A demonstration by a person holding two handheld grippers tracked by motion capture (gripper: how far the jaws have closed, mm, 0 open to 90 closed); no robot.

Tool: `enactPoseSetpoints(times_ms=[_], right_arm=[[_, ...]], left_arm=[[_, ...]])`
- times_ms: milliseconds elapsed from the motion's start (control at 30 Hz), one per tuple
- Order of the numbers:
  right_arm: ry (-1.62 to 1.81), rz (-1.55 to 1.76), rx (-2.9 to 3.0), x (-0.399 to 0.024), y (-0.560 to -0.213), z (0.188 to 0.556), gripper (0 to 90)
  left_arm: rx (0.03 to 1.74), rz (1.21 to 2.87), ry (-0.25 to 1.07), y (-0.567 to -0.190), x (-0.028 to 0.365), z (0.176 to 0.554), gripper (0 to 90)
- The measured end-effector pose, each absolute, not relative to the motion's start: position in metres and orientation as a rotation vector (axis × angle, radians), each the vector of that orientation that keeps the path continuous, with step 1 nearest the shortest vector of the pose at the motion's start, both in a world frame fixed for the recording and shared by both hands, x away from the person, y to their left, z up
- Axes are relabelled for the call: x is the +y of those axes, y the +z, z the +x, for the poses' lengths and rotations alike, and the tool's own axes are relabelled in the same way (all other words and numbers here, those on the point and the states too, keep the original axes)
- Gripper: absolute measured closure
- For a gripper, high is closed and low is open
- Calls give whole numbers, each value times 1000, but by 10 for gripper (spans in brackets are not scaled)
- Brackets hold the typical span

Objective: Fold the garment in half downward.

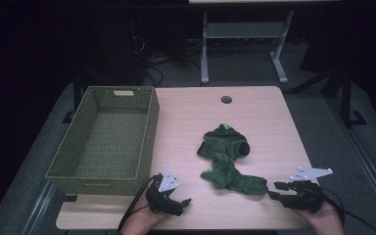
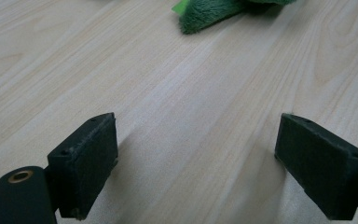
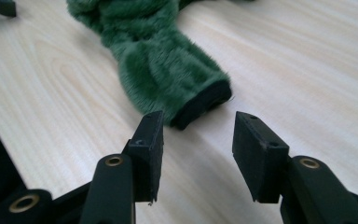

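Note:
A green plush cloth (image 1: 227, 159) with a black-trimmed end lies crumpled on the light wooden table (image 1: 264, 117), right of centre. My right gripper (image 1: 273, 190) rests near the front right edge and points left at the cloth's near end. In the right gripper view its jaws (image 3: 198, 140) stand apart. The black-trimmed end (image 3: 200, 105) lies just ahead of them, and nothing is between the pads. My left gripper (image 1: 182, 201) sits at the front left, short of the cloth. Its jaws (image 2: 196, 158) are wide open over bare wood, with a green edge (image 2: 205, 14) of the cloth far ahead.
A green woven basket (image 1: 147, 142) stands on the table's left side, close to my left gripper. A round cable hole (image 1: 226, 100) is near the table's back edge. Beyond the table stand the grey legs of a desk (image 1: 204, 54) on a dark floor.

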State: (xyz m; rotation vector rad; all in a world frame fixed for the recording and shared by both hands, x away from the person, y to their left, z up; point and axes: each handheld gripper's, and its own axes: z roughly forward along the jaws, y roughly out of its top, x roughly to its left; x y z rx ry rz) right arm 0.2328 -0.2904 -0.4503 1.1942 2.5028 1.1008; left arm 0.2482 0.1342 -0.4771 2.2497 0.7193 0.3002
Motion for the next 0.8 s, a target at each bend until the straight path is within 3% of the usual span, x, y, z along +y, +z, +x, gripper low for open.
enactPoseSetpoints(times_ms=[600, 800], right_arm=[[1135, 1216, 2569, -279, -466, 238, 620], [1145, 1188, 2557, -277, -466, 239, 818]], left_arm=[[715, 2251, 299, -477, 134, 248, 125], [715, 2252, 299, -477, 134, 249, 124]])
